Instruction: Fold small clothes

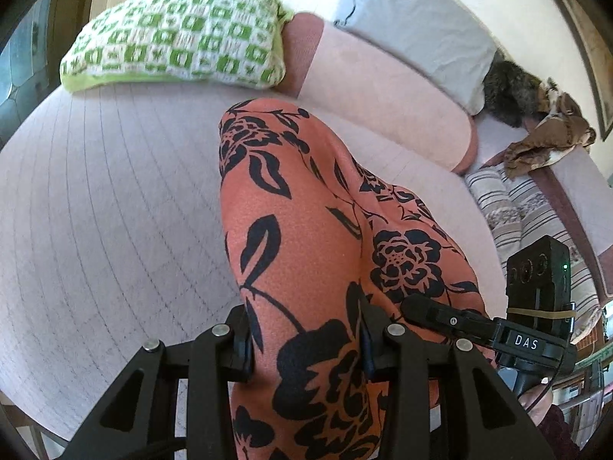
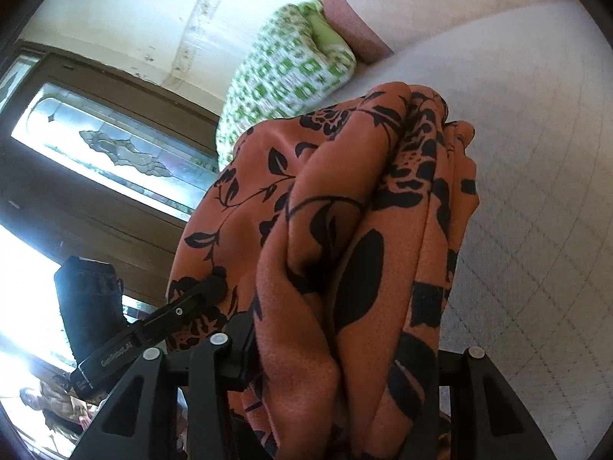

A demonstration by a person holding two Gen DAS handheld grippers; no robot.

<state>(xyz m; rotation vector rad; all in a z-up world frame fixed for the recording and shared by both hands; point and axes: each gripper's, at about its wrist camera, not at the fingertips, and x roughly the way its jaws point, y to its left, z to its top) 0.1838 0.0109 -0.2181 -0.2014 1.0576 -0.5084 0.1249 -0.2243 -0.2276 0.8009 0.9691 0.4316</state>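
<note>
**Bedroom, pale quilted mattress: garment gripped at both ends, fold in hand**

Left wrist view
- Pale stitched bedspread [image 1: 115,211] is seen spread wide, with a green-and-white checked knitted pillow [image 1: 176,38] at the far edge, a grey pillow [image 1: 417,23] and a striped folded cloth [image 1: 532,222] off to the right.
- Orange floral-print fabric garment [image 1: 299,230] is draped from the jaws out over the bedspread, its far end lying on the surface.
- Left gripper [image 1: 306,349] is clamped on a bunched band of the garment, jaws part-way apart with cloth filling the gap.
- Right gripper [image 1: 417,304] is seen from the side, its finger pressed into the garment's right edge.

Right wrist view
- A wall and a dark wooden door with a leaded glass pane [image 2: 115,145] fill the left; these are not seen from the other camera.
- The garment is shown thickly gathered in several folds, which the left view flattens out.
- Right gripper's jaws are held roughly half apart on that wad; only the left finger [image 2: 245,349] is visible, the other being hidden by cloth.
- Left gripper's finger [image 2: 207,287] is seen touching the garment's left side.

Judged step: garment is lifted at the near edge, mid-fold. Next move calls for both ends being carried together toward the far end and lowered evenly, so the bunched layers are laid flat.
</note>
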